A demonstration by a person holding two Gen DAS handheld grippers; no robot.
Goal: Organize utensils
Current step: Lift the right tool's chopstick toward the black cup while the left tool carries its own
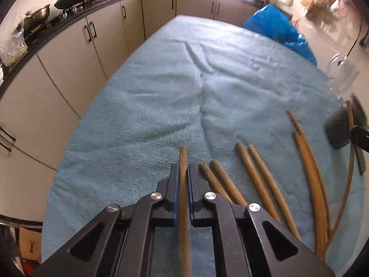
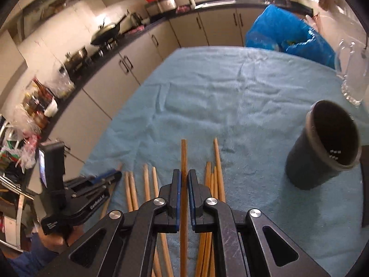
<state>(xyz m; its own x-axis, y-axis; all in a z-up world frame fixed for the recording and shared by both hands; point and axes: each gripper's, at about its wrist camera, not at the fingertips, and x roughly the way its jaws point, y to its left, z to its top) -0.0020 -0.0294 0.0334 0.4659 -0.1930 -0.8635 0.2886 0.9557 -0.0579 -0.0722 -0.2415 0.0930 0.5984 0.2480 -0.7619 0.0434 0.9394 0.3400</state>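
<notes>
left gripper [image 1: 183, 173]: clenched on one chopstick [image 1: 183, 184], which runs straight along the fingers, tip sticking out ahead of the pads; seen in the right wrist view, this gripper sits low at the left end of the row.
loose sticks [image 1: 256, 175]: lying on the blue towel [image 1: 161, 92] just right of the left gripper, long axes roughly parallel to the held one; a further bunch [image 1: 311, 184] lies farther right.
right gripper [image 2: 183, 180]: clamped on its own chopstick [image 2: 183, 161], long axis in line with the fingers, tip pointing away from the camera, above the row on the towel.
cup [image 2: 322, 147]: dark, upright, mouth open and seemingly empty; it stands on the towel ahead and well to the right of the right gripper, apart from all the sticks.
nearer hand: the right one, clearly; the left has the whole row between it and the cup.
what the move turns on: judged, the right stick must swing right and tip toward vertical, so that its end meets the mouth rather than the rim.
glass jug [image 2: 352, 69]: beyond the cup, near it, a thing to avoid.
</notes>
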